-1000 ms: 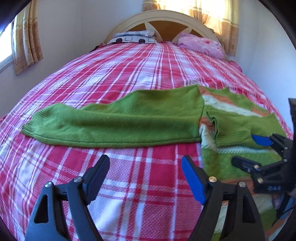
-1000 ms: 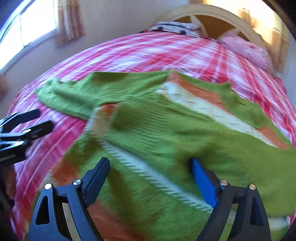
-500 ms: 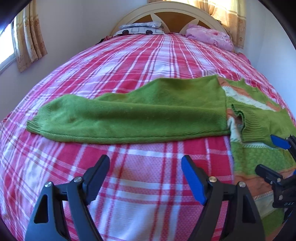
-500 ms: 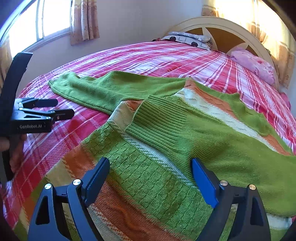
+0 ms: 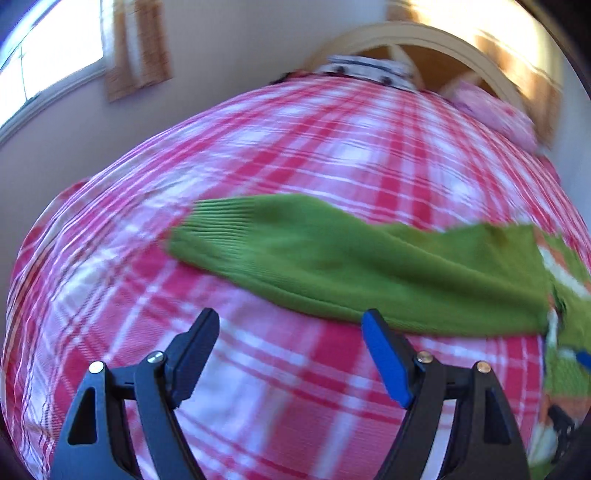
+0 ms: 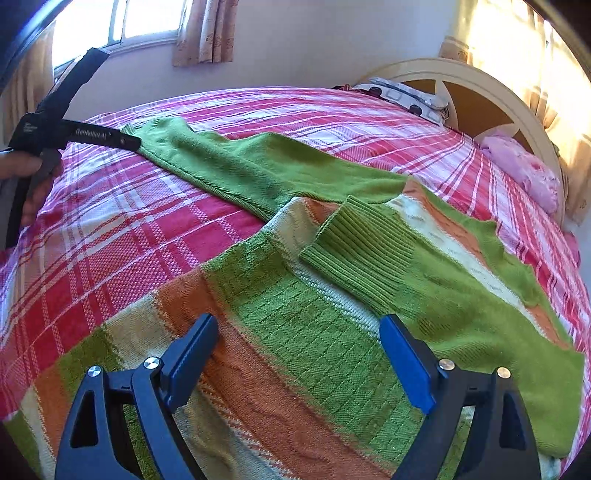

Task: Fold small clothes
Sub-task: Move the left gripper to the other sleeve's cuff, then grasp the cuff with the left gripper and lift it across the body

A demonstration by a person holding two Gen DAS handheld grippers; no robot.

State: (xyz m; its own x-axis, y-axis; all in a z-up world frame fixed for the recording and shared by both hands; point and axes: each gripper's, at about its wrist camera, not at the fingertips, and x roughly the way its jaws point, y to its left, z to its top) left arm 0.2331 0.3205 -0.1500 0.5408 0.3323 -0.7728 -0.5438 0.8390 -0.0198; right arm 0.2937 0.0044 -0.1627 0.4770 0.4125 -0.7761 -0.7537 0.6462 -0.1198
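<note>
A small knitted sweater [image 6: 325, 306], green with orange and cream stripes, lies flat on the bed. One green sleeve is folded across its body, the ribbed cuff [image 6: 354, 240] on top. The other sleeve [image 5: 332, 258] stretches out to the left on the blanket, and it also shows in the right wrist view [image 6: 229, 166]. My left gripper [image 5: 291, 354] is open and empty, just short of this sleeve's near edge; in the right wrist view [image 6: 125, 142] its tip is by the sleeve's cuff. My right gripper [image 6: 299, 358] is open and empty above the sweater's body.
The bed has a red, pink and white plaid blanket [image 6: 147, 229]. A cream and wood headboard [image 6: 480, 96], a patterned pillow [image 6: 402, 96] and a pink pillow [image 6: 524, 166] are at the far end. Walls and curtained windows [image 6: 147, 18] surround the bed.
My left gripper has swung left along the stretched sleeve toward its cuff, the view blurred by motion. My right gripper has drawn back a little over the sweater. Both stay open.
</note>
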